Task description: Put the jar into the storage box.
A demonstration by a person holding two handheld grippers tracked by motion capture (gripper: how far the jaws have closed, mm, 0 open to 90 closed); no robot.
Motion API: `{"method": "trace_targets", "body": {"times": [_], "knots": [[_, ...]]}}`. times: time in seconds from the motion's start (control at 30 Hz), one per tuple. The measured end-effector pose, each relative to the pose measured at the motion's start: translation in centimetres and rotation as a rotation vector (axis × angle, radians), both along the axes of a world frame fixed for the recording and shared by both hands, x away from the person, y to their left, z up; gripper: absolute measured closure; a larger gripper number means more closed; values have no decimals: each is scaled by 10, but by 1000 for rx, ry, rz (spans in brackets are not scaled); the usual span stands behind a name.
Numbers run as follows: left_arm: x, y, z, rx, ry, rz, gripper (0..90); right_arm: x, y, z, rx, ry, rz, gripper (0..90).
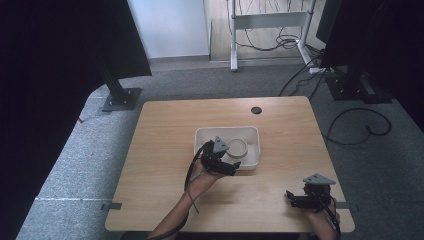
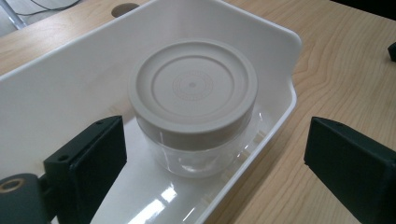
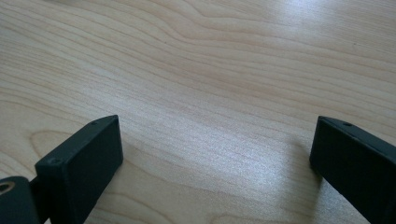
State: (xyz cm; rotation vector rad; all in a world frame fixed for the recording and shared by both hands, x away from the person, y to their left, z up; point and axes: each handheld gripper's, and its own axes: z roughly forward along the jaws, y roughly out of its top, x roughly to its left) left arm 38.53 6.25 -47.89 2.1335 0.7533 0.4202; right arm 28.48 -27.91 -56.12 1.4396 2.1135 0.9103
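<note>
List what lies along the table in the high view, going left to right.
Left gripper → white tray with the lidded jar inside → right gripper.

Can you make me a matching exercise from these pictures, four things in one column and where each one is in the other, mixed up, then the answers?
Things:
1. jar
2. white tray
3. left claw
4. right claw

Places:
A. open over bare wood near the table's right front corner
B. at the middle of the table
C. inside the tray, lid on
D. open at the tray's near rim, facing the jar

Pairs: 1-C, 2-B, 3-D, 4-A
</note>
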Motion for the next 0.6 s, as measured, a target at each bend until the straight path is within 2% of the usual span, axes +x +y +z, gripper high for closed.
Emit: {"method": "trace_targets", "body": {"times": [0.6], "knots": [[-14, 23, 6, -31, -9, -15, 59, 0, 0, 0, 0, 0, 0, 22]]}}
